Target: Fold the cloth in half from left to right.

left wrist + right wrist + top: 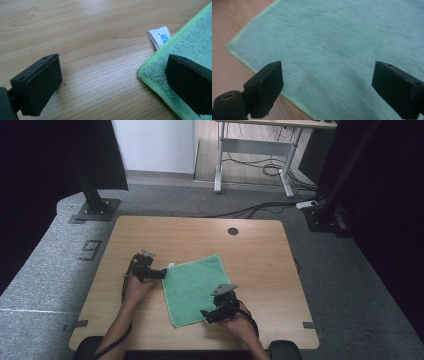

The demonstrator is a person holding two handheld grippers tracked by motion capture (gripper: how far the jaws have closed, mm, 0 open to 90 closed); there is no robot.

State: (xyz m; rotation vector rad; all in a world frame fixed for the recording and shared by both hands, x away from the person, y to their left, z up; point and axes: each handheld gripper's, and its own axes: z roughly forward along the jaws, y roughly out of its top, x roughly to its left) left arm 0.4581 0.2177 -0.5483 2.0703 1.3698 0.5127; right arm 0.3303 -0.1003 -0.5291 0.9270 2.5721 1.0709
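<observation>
A green cloth (192, 287) lies flat on the wooden table (260, 255), turned a little askew. My left gripper (161, 272) is at the cloth's far left corner and stands open. In the left gripper view one jaw hangs over the cloth's corner (192, 37) and the other over bare wood, with my left gripper (112, 80) close above the table. A white label (160, 37) sticks out from that corner. My right gripper (206, 314) is at the cloth's near right edge, also open. Its jaws spread wide above the cloth (337, 37), and my right gripper (327, 87) holds nothing.
A dark round hole (233, 231) marks the table's far edge. Black frame posts stand on the floor at the back left (95, 205) and back right (325, 215). Cables (260, 210) run over the grey carpet behind the table. Bare wood surrounds the cloth.
</observation>
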